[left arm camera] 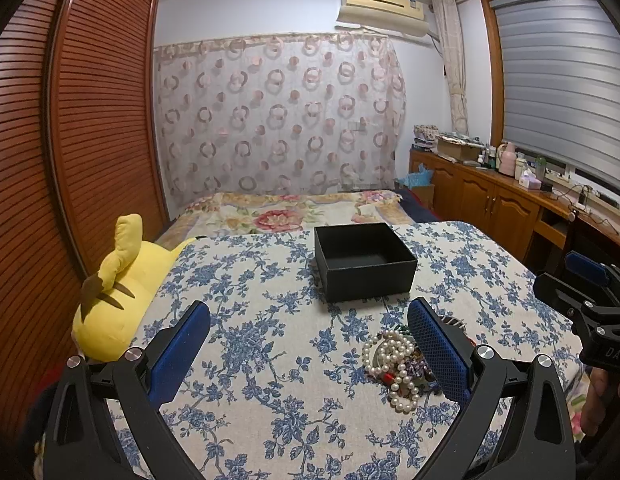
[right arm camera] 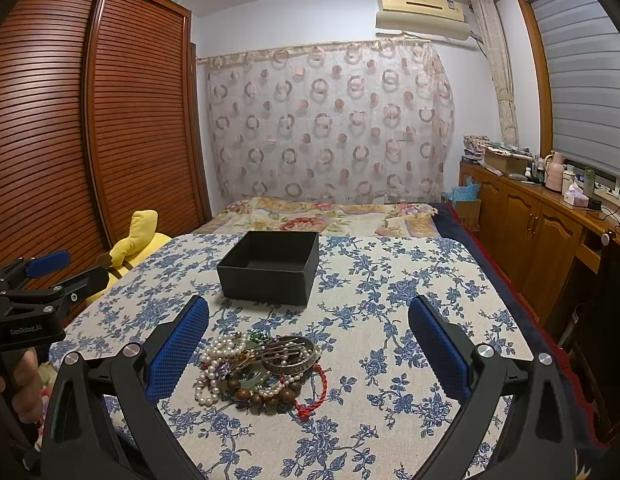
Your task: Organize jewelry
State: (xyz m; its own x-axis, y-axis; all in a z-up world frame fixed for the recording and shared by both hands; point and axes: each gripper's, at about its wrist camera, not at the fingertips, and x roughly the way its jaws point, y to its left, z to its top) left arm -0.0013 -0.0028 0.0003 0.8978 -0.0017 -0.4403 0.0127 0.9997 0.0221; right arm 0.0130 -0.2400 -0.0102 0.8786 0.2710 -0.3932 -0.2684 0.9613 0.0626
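- Both grippers, left gripper (left arm camera: 309, 344) and right gripper (right arm camera: 308, 344), stand wide and carry nothing.
- One tangled jewelry pile (right arm camera: 259, 372) lies on the floral cloth (right arm camera: 390, 280), short of the empty black box (right arm camera: 269, 268).
- I'd single out the silver bangle (right arm camera: 289, 356) on top, pinching its rim so the pearls (right arm camera: 213, 360) don't drag along.

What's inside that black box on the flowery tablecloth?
Nothing that shows: the black box is open, and only its dark floor and inner walls are visible. Its near wall hides the front strip of the floor. The jewelry pile lies outside, on the cloth.
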